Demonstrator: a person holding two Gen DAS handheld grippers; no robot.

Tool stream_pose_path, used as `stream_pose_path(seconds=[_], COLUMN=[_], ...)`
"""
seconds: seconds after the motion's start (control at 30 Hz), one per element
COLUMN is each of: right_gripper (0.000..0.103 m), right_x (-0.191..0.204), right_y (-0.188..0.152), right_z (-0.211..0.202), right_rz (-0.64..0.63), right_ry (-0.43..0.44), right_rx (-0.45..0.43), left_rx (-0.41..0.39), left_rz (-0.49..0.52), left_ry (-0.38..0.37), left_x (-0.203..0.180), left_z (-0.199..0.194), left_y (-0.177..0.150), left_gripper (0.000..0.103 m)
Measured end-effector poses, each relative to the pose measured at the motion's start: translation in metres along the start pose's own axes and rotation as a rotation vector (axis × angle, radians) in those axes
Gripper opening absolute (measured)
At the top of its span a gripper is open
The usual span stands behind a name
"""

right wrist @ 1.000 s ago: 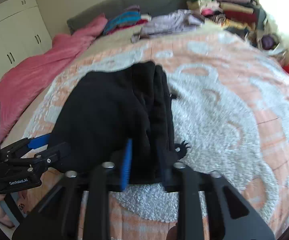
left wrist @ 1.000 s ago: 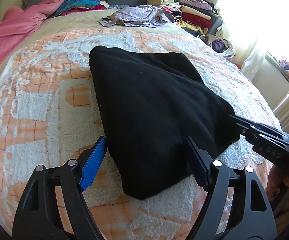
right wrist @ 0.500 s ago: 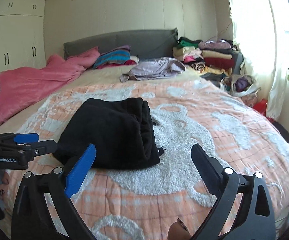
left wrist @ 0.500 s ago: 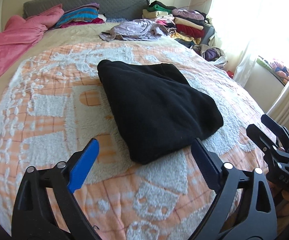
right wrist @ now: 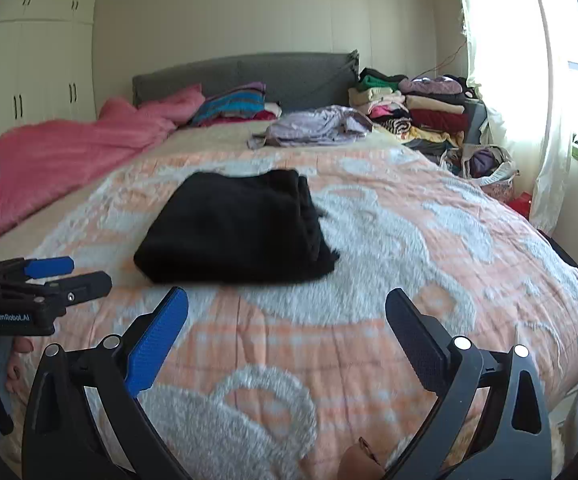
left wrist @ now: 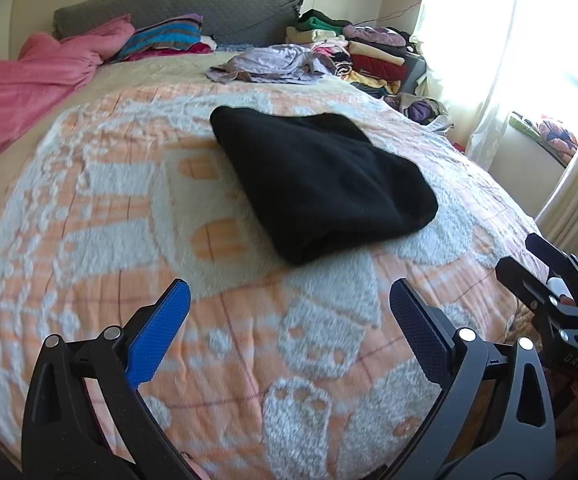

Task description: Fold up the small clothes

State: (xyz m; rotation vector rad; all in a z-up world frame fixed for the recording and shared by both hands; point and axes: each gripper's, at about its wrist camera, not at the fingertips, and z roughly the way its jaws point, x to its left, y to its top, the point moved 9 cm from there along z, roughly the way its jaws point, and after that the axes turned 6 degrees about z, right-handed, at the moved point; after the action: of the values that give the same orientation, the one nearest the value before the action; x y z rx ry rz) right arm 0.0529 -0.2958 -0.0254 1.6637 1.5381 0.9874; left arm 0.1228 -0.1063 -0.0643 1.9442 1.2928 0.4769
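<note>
Since black garment (left wrist: 321, 184) lies folded on bed (left wrist: 89, 208), left gripper (left wrist: 289, 304) opening, empty; right gripper (right wrist: 287, 308) wide, empty, both near garment.

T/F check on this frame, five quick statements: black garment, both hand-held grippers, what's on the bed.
1. The black garment lies folded on the orange-and-white blanket. True.
2. The left hand-held gripper is clamped on the garment. False: its jaws are opening, nothing is between them, and it is clear of the cloth.
3. The right hand-held gripper holds nothing. True.
4. The pink blanket covers the black garment. False: it lies apart, along the bed's far side.
5. The lilac clothes near the headboard are neatly folded. False: they lie crumpled.
</note>
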Motion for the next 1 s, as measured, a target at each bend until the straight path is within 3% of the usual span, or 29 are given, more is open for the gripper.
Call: stream_pose_path(seconds=[0.3,1.0], right_gripper=[0.098,0.098], right_x=[0.002,-0.002], right_y=[-0.025,-0.032], right_z=[0.012,0.018], right_rz=[0.008,0.020], right_ry=[-0.028,-0.039], right_rx=[0.075,0.099], left_rx=[0.039,0.060], left_rz=[-0.042,-0.040], left_ry=[0.020,0.076], left_x=[0.013,0.022], left_z=[0.005,0.004], left_y=[-0.028,-0.032], left_gripper=[0.094,0.094])
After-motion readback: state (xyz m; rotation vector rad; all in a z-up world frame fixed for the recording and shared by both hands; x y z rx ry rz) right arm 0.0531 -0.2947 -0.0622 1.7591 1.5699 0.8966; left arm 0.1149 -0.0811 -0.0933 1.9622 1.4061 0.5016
